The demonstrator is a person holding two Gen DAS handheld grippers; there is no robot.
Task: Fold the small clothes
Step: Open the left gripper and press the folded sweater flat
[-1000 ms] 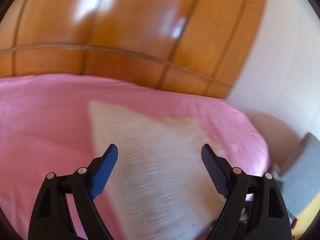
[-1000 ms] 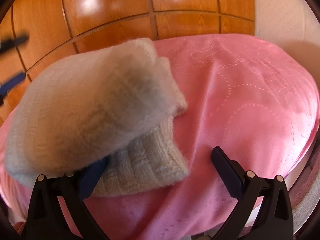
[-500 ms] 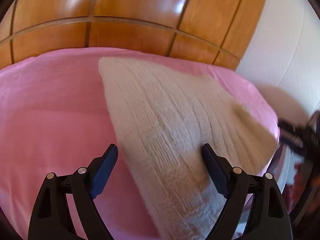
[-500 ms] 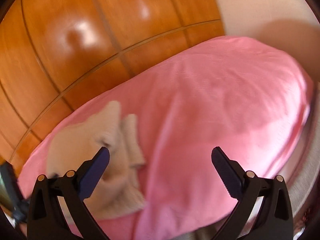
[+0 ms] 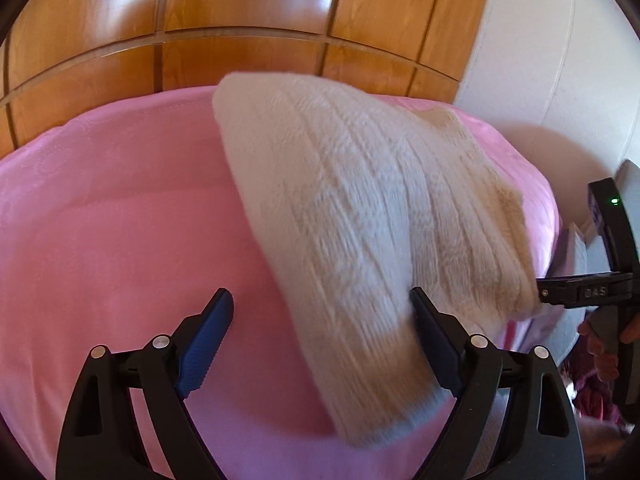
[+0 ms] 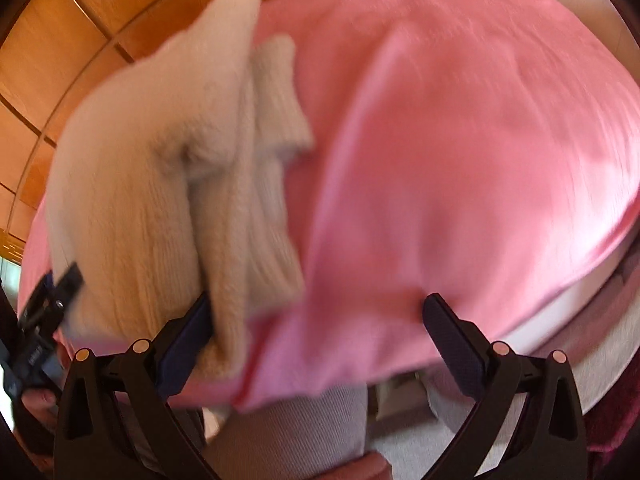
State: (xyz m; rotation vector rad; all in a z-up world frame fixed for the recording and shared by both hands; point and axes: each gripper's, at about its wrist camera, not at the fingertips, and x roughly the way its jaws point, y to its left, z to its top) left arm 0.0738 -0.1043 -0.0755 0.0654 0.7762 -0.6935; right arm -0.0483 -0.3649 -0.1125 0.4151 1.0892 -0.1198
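Item: cream cable-knit folded garment (image 5: pixel 372 216), lying on pink bedspread (image 5: pixel 120 220), long axis running away from both grippers. Left gripper (image 5: pixel 322 312): jaws opening, empty, garment edge between them, nearer. Right gripper (image 6: pixel 316 320): wide, empty, garment at its left finger.

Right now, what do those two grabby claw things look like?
Both look alike: the left gripper and the right gripper have black plastic frames with silver rivets and two fingers tipped with ridged blue pads. No cables show.
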